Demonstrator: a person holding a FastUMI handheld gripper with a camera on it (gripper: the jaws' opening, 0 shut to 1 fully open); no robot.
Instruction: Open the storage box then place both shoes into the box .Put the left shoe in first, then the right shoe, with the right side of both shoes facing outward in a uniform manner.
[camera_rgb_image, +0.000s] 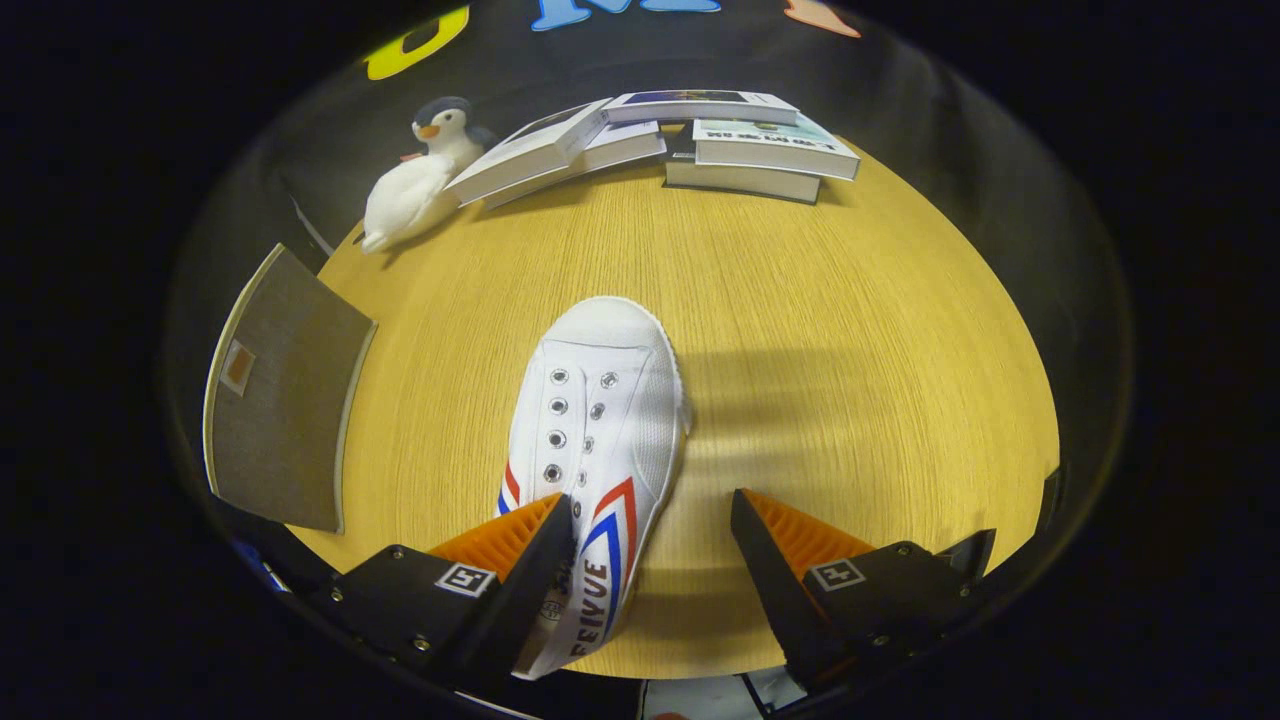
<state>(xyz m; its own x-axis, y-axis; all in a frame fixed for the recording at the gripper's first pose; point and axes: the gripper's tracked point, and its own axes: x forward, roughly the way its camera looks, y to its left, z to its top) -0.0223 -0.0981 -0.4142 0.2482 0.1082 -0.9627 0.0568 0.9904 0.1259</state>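
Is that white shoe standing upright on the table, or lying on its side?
Upright: the white shoe shows its eyelets and top, toe pointing away on the table. The open gripper has one finger inside its opening.

White canvas shoe (600, 420), red-blue chevron stripes, flat on wooden table (820, 330); toe pointing away; unlaced.

A staged recording booth: round light-wood table (800, 330) against black cloth wall (960, 130), dressed with stacked paperback books (770, 150) and plush penguin toy (415, 185).
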